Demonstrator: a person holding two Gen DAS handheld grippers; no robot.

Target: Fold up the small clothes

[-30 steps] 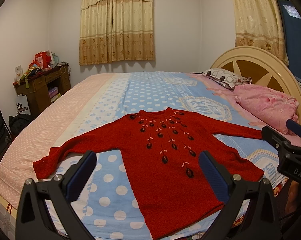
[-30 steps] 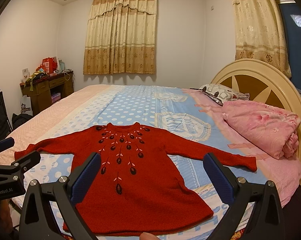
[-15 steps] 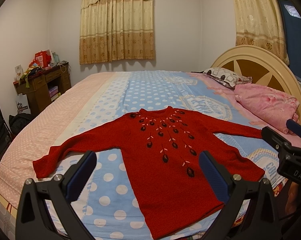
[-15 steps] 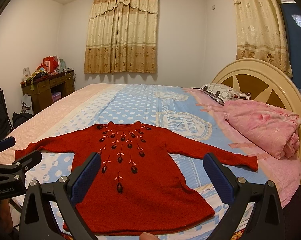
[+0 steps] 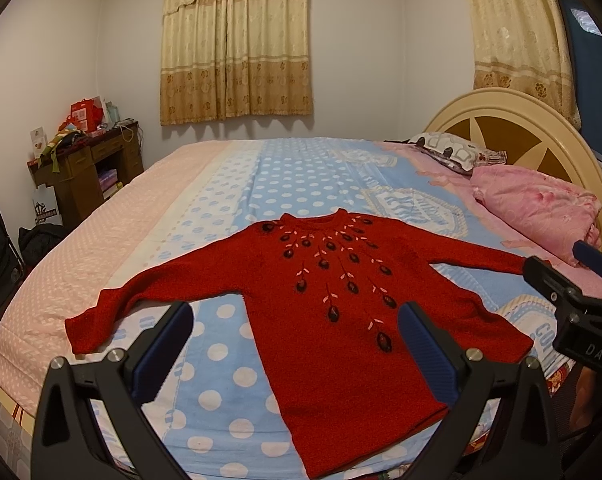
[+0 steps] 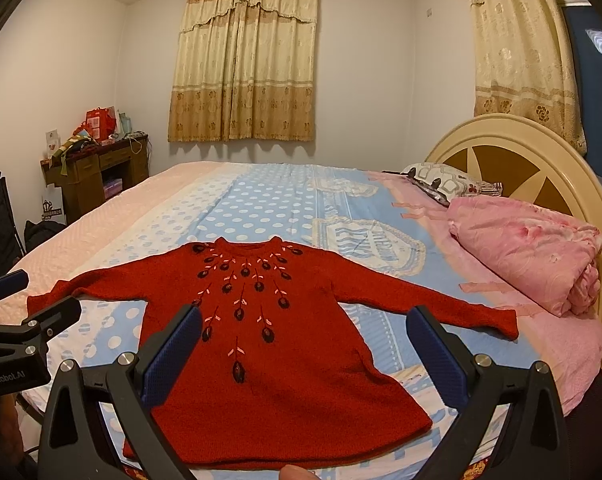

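A bedroom with drawn gold curtains [image 6: 243,64] and a wide bed [image 5: 285,184] covered by a blue polka-dot sheet; a cream headboard [image 6: 521,160] and a bundled pink quilt [image 6: 541,256] sit at the right. A small red knitted sweater [image 6: 285,344] with dark embroidered flowers lies flat, front up, on the near part of the bed, both sleeves spread out to the sides and its hem closest to the cameras. The left gripper [image 5: 297,352] and the right gripper [image 6: 305,352] hover above the near edge of the bed, each with its 2 jaws wide apart and holding nothing. Folding looks not yet begun. A good first move would likely be for each gripper to pinch 1 cuff, the left sleeve end [image 5: 83,330] and the right sleeve end [image 6: 501,322], and lay it across the chest. Knit stretches, so lifting lightly and keeping the body flat should avoid dragging the sweater askew.
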